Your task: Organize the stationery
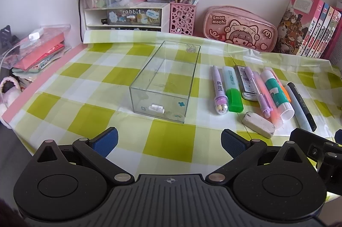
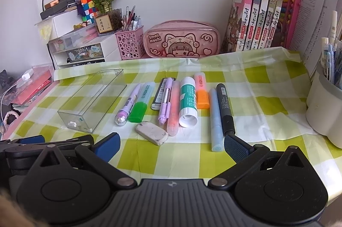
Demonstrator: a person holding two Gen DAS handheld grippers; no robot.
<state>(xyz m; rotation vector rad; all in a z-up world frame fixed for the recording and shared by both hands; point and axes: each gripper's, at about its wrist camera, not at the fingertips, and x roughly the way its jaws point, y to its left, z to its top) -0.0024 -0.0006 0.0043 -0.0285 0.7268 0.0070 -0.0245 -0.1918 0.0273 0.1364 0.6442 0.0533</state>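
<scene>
Clear plastic box (image 1: 164,81) empty on the checked cloth (image 1: 171,141) — pens, highlighters, glue stick (image 2: 188,103), eraser (image 2: 151,133) lined up beside it. Nothing sorted yet; left gripper (image 1: 170,141), right gripper (image 2: 172,144) spread wide, empty.

Both units looked identical: left gripper (image 1: 169,142) and right gripper (image 2: 172,144) each had a dark grey ribbed centre plate with a small cross-shaped mark at its top edge. Either side of it sat two black rounded housings, each with a raised circular disc and a triangular cut-out. Black link arms ran out to the fingers, pinned with silver round-head pivots. Finger pads (image 1: 232,142) were blue and finely textured (same blue on the right unit's pads (image 2: 236,149)). No cables showed.
</scene>
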